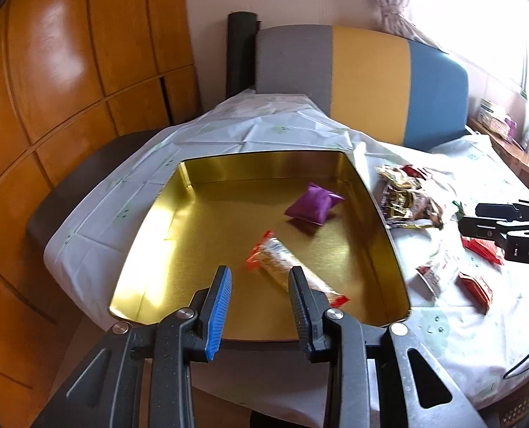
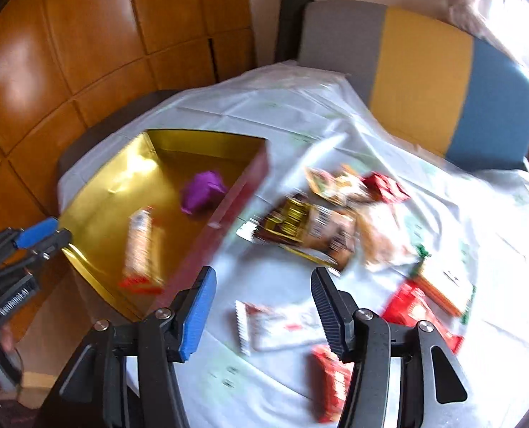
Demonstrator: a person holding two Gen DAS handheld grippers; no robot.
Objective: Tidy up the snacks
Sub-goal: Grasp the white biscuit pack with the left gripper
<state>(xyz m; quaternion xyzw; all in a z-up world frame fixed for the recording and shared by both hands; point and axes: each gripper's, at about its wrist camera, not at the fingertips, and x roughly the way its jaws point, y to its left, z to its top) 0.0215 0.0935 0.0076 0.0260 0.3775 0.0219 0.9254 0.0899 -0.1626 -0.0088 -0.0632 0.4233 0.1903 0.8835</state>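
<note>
My left claw (image 1: 260, 285) tilts down over the near edge of the gold tin (image 1: 389, 235), its jaws a narrow way apart with nothing gripped between them. My right claw (image 2: 264, 292) also tilts down, over the desk (image 2: 293, 128) to the right of the tin, jaws wider and empty, hanging above a white wrapper (image 2: 282, 324) without touching it.

Inside the tin lie two snacks: a purple pouch (image 1: 314, 208) toward the far right corner, and a long clear pack (image 1: 293, 271) with red ends nearer the front edge, angled across the floor of the tin. Right of the tin, a heap of wrappers (image 2: 314, 228) in gold and brown lies on the white cloth, with red packs (image 2: 417, 306) nearer me.

Writing is scarce. The body of my right claw, seen from the left camera, shows the letters "DAS" before the frame cuts them. The label on my left claw, seen from the right camera, is too blurred to read. The snack print is smeared too.

The right camera alone shows the tin's dark red outer wall, the white wrapper under my claw and a green-edged packet (image 2: 442, 281). The left camera alone shows the tin's whole floor and a shelf (image 1: 503, 139) far right of it.
</note>
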